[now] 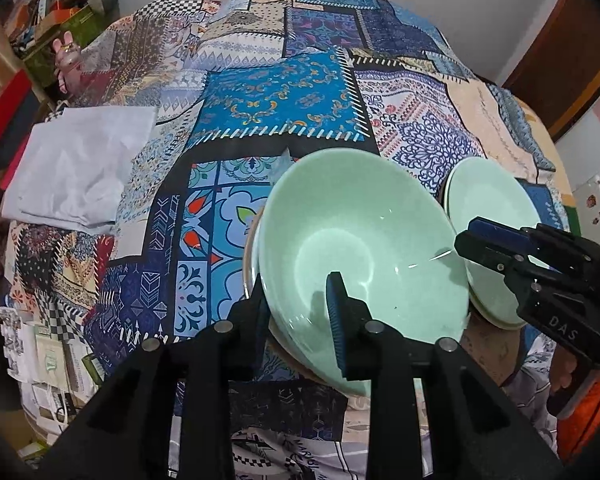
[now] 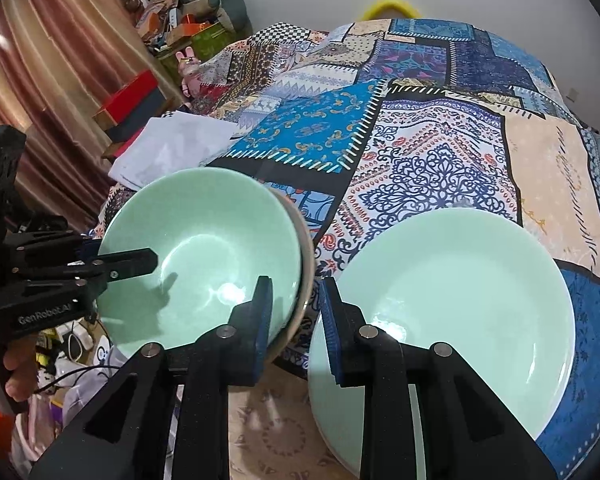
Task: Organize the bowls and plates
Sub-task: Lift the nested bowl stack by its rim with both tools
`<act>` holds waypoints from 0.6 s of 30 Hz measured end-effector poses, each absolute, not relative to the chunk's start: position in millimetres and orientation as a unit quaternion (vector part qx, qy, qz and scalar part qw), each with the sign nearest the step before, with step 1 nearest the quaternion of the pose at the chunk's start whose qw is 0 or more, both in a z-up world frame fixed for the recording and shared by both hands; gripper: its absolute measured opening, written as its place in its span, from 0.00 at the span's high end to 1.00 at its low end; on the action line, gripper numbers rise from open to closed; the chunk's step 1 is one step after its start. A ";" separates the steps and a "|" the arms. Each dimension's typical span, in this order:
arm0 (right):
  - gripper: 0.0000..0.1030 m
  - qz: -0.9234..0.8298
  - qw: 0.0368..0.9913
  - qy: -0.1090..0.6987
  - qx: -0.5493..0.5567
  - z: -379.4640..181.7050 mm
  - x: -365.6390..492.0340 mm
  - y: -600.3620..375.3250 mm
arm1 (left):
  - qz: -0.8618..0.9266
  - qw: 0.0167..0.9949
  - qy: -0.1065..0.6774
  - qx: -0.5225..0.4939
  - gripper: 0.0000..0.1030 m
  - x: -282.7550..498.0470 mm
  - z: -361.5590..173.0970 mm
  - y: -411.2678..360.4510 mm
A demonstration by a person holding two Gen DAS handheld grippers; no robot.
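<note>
Patchwork cloth [image 2: 440, 152]: two nested bowls [image 2: 204, 264], two stacked plates [image 2: 460, 288].

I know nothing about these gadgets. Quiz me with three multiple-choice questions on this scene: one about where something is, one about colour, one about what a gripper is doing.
1. Where is the plate relative to the bowl, seen from the right wrist?
A. To its right
B. Stacked inside it
C. Behind it, by the white cloth

2. What colour are both dishes?
A. Red
B. Pale green
C. Black

3. What is the left gripper doing?
A. Hanging far from everything
B. Gripping the cloth
C. Straddling the bowl's rim, one finger inside

Answers: 1 A, the plate lies beside the bowl on the patterned bedspread. 2 B, both look mint green. 3 C, the left wrist view shows a finger on each side of the rim.
</note>
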State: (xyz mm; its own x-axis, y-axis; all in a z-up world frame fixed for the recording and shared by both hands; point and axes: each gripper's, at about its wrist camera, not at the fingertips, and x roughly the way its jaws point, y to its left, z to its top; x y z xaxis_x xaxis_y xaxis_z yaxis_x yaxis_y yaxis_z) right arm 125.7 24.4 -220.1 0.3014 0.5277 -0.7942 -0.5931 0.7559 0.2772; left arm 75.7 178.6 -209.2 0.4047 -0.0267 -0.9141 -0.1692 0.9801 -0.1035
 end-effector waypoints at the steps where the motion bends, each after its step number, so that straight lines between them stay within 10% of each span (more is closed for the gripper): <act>1: 0.78 0.348 0.806 0.477 -0.035 -219.8 126.3 24.4 | 0.051 0.836 0.540 -0.086 0.68 74.4 -206.9 180.1; 7: 0.72 0.352 0.805 0.477 -0.037 -220.0 129.1 27.8 | 0.064 0.848 0.519 -0.084 0.51 63.1 -199.5 193.6; 18: 0.66 0.352 0.797 0.489 -0.039 -233.5 137.9 38.4 | 0.031 0.829 0.540 -0.144 0.49 58.7 -238.0 204.0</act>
